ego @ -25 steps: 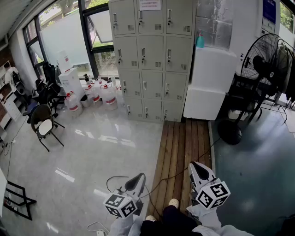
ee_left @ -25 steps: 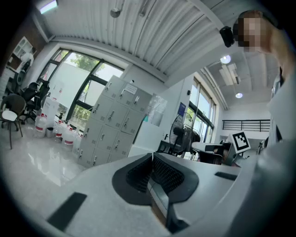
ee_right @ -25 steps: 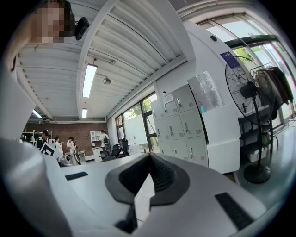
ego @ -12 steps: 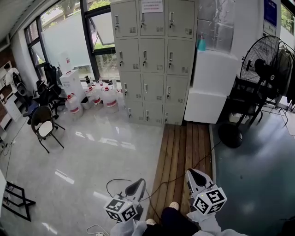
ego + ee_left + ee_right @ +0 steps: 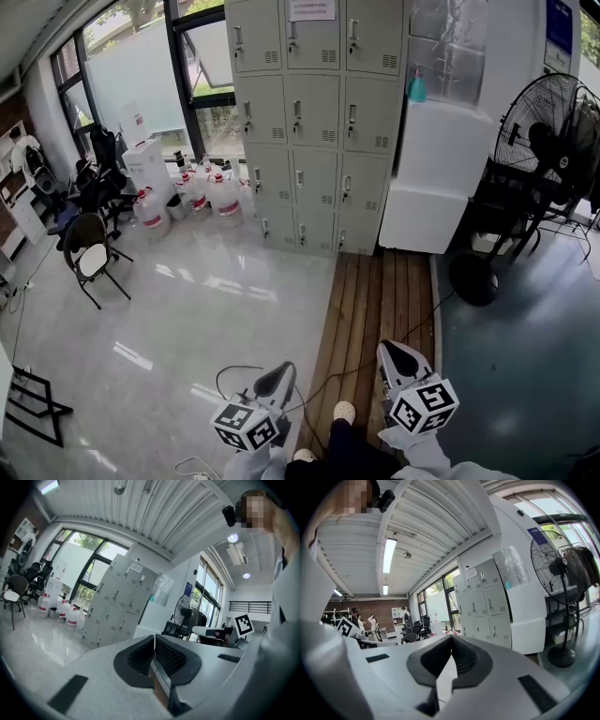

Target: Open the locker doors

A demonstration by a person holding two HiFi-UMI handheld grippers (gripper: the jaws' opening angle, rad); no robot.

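Head view: lockers (image 5: pixel 314 122) well beyond left gripper (image 5: pixel 278 375), right gripper (image 5: pixel 395 353).

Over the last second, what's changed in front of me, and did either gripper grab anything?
The person has moved a little nearer the lockers, which now look slightly larger and lower in the head view. Nothing was grabbed or let go. The left gripper and right gripper stay shut and empty, and every locker door in view stays closed.
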